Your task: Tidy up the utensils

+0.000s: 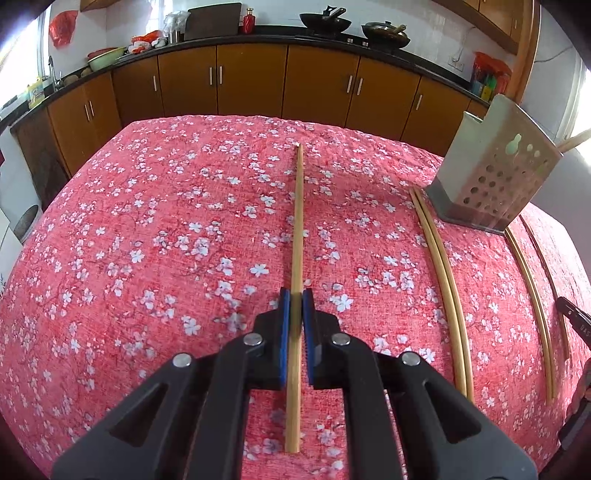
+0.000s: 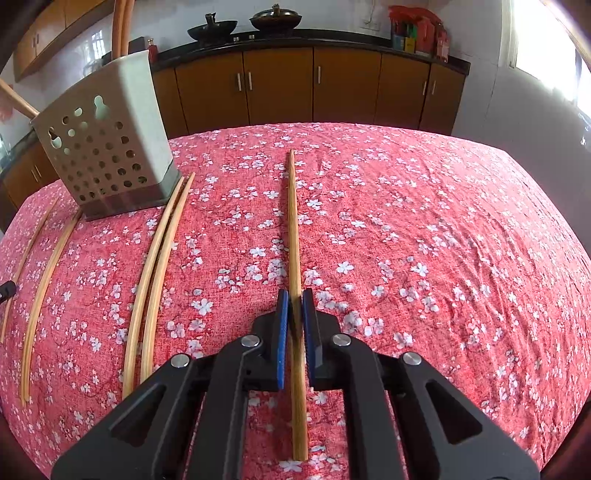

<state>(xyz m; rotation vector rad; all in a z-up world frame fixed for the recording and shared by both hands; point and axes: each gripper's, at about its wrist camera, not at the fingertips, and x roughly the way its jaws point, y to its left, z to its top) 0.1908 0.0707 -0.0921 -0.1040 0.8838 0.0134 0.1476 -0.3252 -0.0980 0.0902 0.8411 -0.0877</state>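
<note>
In the left wrist view my left gripper (image 1: 296,299) is shut on a bamboo chopstick (image 1: 298,221) that runs straight ahead over the red floral tablecloth (image 1: 166,240). A grey perforated utensil holder (image 1: 495,173) stands at the right, with a pair of chopsticks (image 1: 443,280) lying in front of it. In the right wrist view my right gripper (image 2: 295,299) is shut on a darker chopstick (image 2: 293,221). The holder (image 2: 107,155) is at the left there, beside the chopstick pair (image 2: 159,273). I cannot tell whether either held chopstick is off the cloth.
More chopsticks (image 1: 532,302) (image 2: 40,291) lie on the cloth near the holder. Wooden handles (image 2: 122,26) stick out of its top. Brown kitchen cabinets (image 1: 251,81) with woks (image 1: 325,20) on the counter run behind the table. The cloth (image 2: 443,240) spreads to the right.
</note>
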